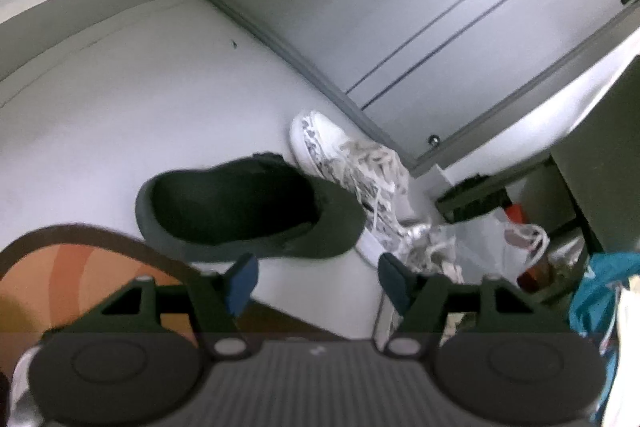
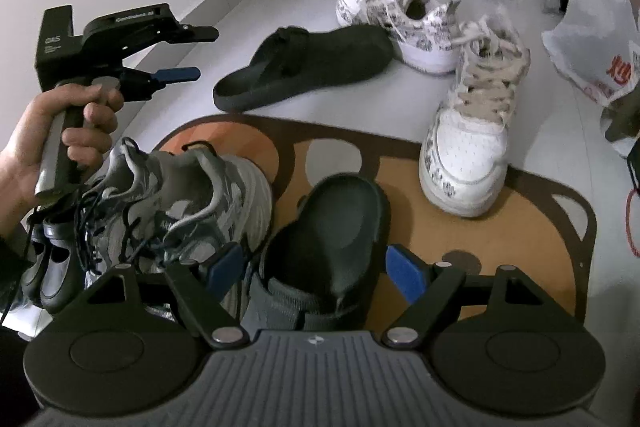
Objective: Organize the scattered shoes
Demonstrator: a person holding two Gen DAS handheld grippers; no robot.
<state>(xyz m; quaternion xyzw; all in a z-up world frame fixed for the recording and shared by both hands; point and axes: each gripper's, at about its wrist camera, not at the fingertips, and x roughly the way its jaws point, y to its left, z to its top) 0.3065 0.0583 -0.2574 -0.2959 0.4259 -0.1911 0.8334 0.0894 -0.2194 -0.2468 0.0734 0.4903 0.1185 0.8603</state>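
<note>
My left gripper (image 1: 318, 277) gapes empty near the far black clog (image 1: 244, 211); my right gripper (image 2: 316, 269) straddles, unclenched, the near clog (image 2: 332, 227); closing crooked could shove either away.

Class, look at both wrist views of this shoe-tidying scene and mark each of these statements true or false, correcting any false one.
1. One dark clog lies on the mat. True.
2. The left gripper is clamped on a shoe. False: its jaws are open and empty.
3. The second dark clog lies on the bare floor. True.
4. Both white patterned sneakers are on the mat. False: one sneaker overlaps its edge, the other sneaker is on the floor.
</note>
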